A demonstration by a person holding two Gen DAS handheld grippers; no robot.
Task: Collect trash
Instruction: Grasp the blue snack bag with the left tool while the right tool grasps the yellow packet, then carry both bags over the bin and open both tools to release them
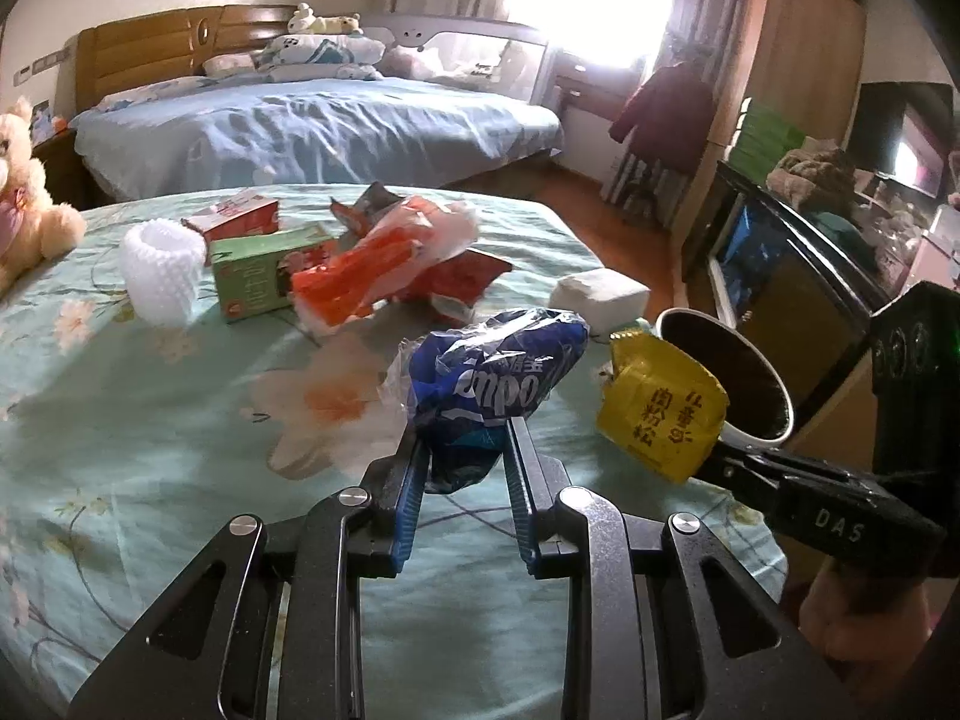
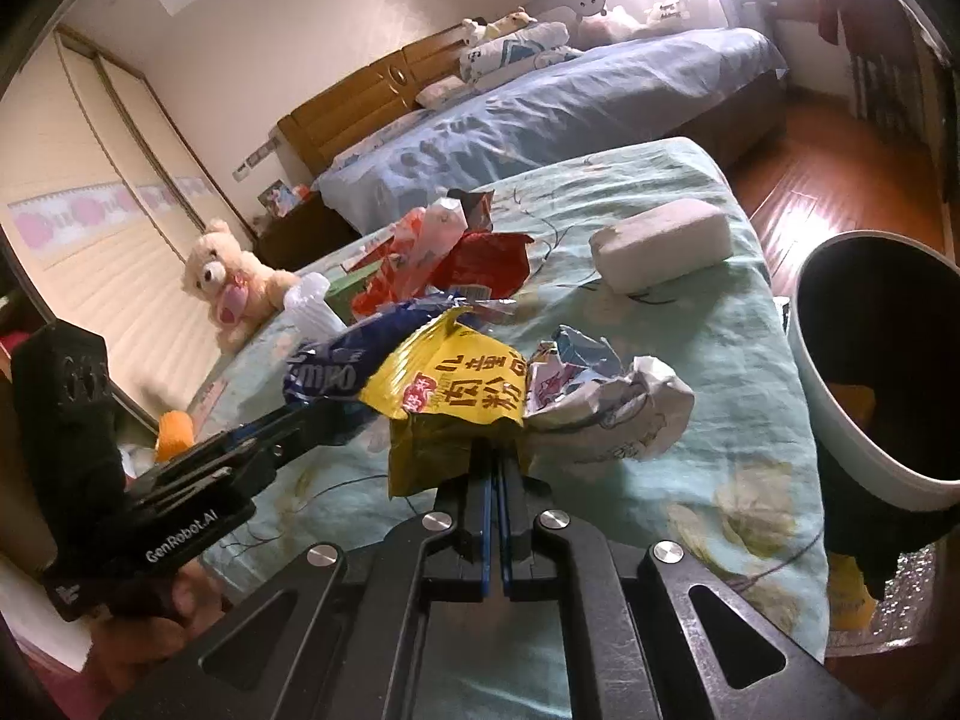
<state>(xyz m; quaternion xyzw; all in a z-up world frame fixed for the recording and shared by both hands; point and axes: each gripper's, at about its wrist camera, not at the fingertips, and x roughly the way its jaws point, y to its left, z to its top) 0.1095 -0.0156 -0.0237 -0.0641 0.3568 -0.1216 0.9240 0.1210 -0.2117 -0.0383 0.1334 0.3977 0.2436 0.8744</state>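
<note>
Blue pads line our left gripper [image 1: 465, 438], whose jaws stand partly closed, clamped on a crumpled blue wrapper [image 1: 492, 372] lifted above the floral green bedspread [image 1: 120, 420]. Our right gripper [image 2: 497, 450] has its jaws pressed nearly together on the lower edge of a yellow snack packet [image 2: 444, 390], held just right of the blue wrapper in the left wrist view. Just right of the yellow packet in the right wrist view, a crumpled white wrapper [image 2: 606, 414] lies on the bedspread. At the right edge of the bed stands a white bin [image 2: 840, 384] with a dark interior. Farther on we see a white tissue pack [image 2: 660, 246], a red-and-orange wrapper pile [image 1: 384, 264], a green carton [image 1: 258, 276], and a white foam net sleeve [image 1: 159, 276]. A teddy bear [image 2: 231, 282] sits at the far left.
</note>
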